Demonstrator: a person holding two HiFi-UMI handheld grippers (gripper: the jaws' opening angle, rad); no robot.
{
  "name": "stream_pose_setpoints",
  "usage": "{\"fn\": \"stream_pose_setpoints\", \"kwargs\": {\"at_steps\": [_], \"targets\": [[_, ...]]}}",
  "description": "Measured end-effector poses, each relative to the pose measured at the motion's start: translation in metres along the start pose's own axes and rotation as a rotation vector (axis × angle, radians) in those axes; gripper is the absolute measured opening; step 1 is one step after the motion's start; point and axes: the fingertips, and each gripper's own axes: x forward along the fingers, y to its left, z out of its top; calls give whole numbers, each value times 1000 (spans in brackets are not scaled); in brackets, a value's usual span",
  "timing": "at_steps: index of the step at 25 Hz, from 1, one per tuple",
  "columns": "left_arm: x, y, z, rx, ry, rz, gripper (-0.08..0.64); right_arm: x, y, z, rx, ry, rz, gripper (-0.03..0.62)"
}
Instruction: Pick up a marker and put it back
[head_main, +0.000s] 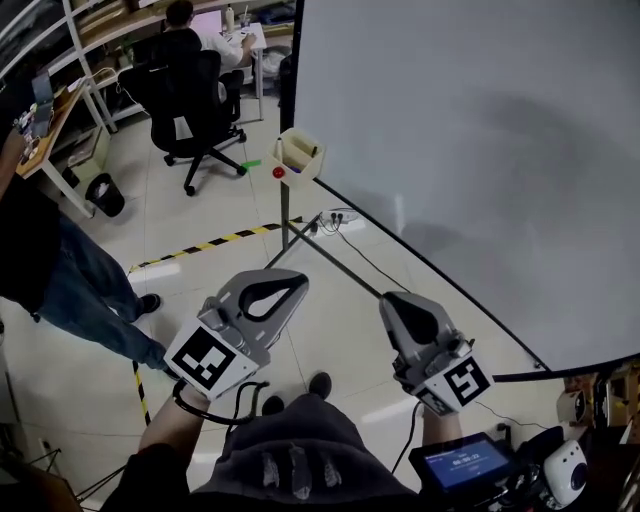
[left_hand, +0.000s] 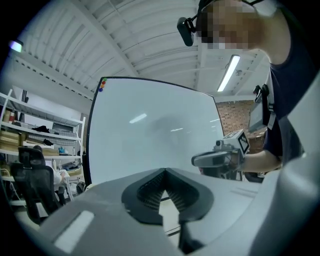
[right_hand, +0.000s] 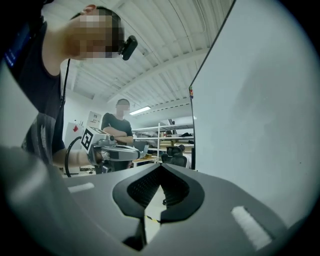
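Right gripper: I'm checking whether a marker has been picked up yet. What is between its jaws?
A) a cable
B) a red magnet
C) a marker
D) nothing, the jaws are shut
D: in the right gripper view the right gripper has its jaws closed tip to tip, with nothing between them.

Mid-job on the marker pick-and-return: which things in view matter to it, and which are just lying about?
Job: whiteboard; beige box at its edge, probably the marker holder, contents unclear; left hand-held gripper and right hand-held gripper, both shut and empty.
Lying about: office chair; waste bin; power strip; striped floor tape.
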Motion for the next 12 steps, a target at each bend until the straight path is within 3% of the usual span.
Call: {"fn": "stream_pose_setpoints", "kwargs": {"at_steps": [8,12], "targets": [[-69,-37,-21,2,4,-77,6,-22,89,-3,-9,-21,-61,2],[-79,-71,-28,-62,25,-115,6,-56,119,-2,-3,0,-78,2]]}}
